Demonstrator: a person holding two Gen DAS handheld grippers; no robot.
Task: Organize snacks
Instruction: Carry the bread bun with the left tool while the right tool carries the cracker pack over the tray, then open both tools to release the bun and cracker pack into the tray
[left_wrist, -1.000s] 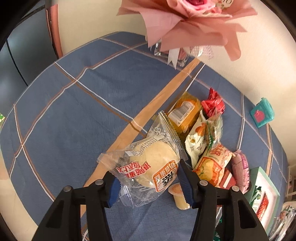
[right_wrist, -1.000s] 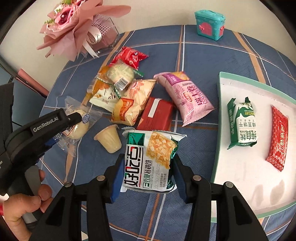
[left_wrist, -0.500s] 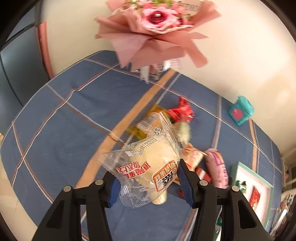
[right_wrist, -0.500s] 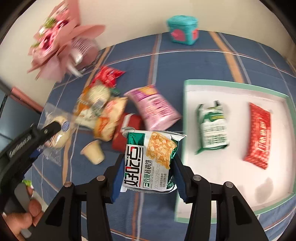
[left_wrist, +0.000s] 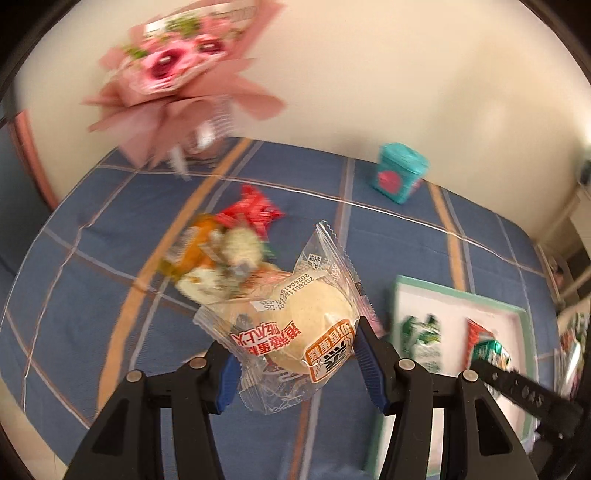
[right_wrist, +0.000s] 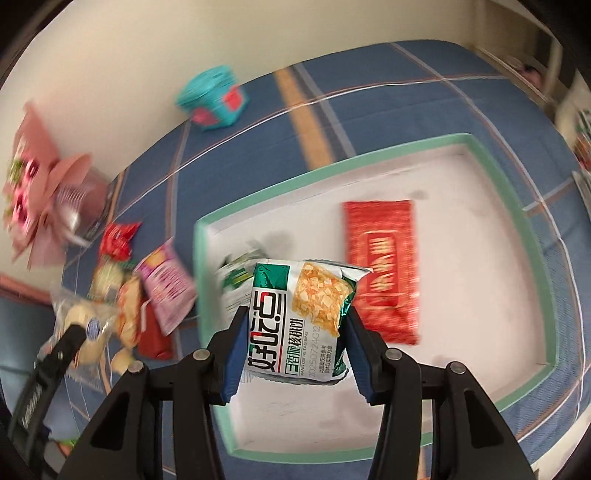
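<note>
1. The green walnut-crisp packet (right_wrist: 301, 319) is gripped upright in the right claw (right_wrist: 293, 332), directly above the near left part of the white tray (right_wrist: 517, 236).
2. The wrapped bun (left_wrist: 295, 328) is clamped in the left claw (left_wrist: 295, 369) over the blue checked tabletop (left_wrist: 92, 266); the tray (left_wrist: 458, 295) lies to its right.
3. The right claw is judged nearer, so a straight descent would be needed.

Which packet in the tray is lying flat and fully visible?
The red packet, flat on the white tray floor. The green-and-white one is mostly hidden behind the held snack.
</note>
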